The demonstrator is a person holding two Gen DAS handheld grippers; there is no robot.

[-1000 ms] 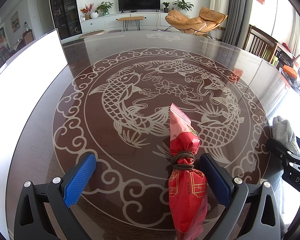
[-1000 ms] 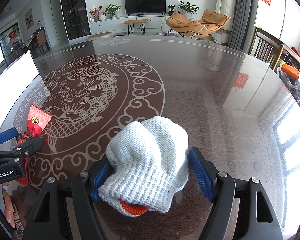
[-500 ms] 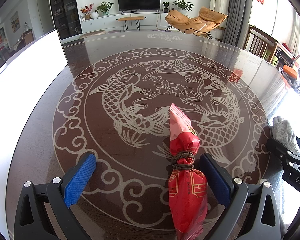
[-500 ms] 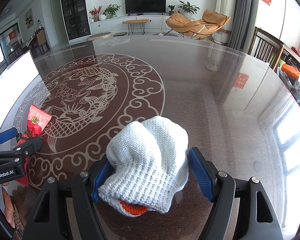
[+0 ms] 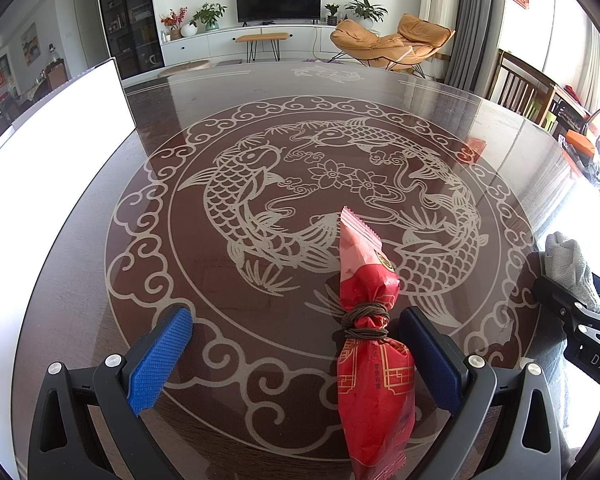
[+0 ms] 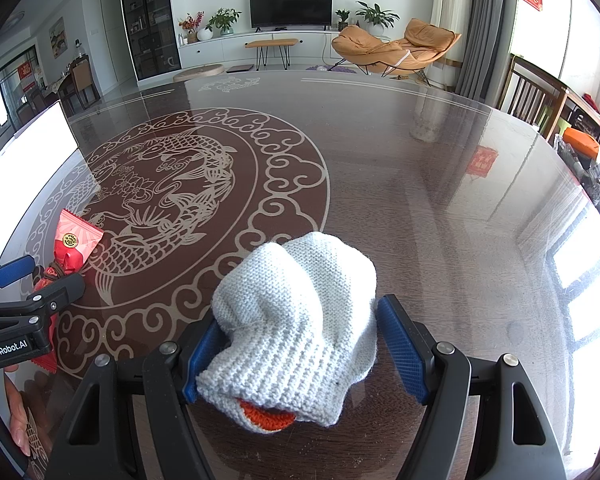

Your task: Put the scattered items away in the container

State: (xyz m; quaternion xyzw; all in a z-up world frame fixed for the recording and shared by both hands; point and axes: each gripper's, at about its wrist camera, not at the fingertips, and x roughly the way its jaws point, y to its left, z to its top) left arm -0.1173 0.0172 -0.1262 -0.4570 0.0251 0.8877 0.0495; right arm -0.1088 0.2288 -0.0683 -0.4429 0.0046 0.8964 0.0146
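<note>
A red snack packet (image 5: 374,364) tied with brown string lies on the dark table between the fingers of my left gripper (image 5: 296,354), close to the right finger. That gripper is open and wide around it. The packet also shows at the left of the right wrist view (image 6: 70,252). A white knitted glove (image 6: 296,328) with an orange cuff lies between the fingers of my right gripper (image 6: 300,344), which is open around it. The glove also shows at the right edge of the left wrist view (image 5: 570,264). A white container (image 5: 56,132) stands at the table's left side.
The round dark table (image 5: 420,112) has a pale fish pattern under glass. Wooden chairs (image 5: 516,88) stand at its right side. A living room with a TV and an orange lounge chair lies beyond the far edge.
</note>
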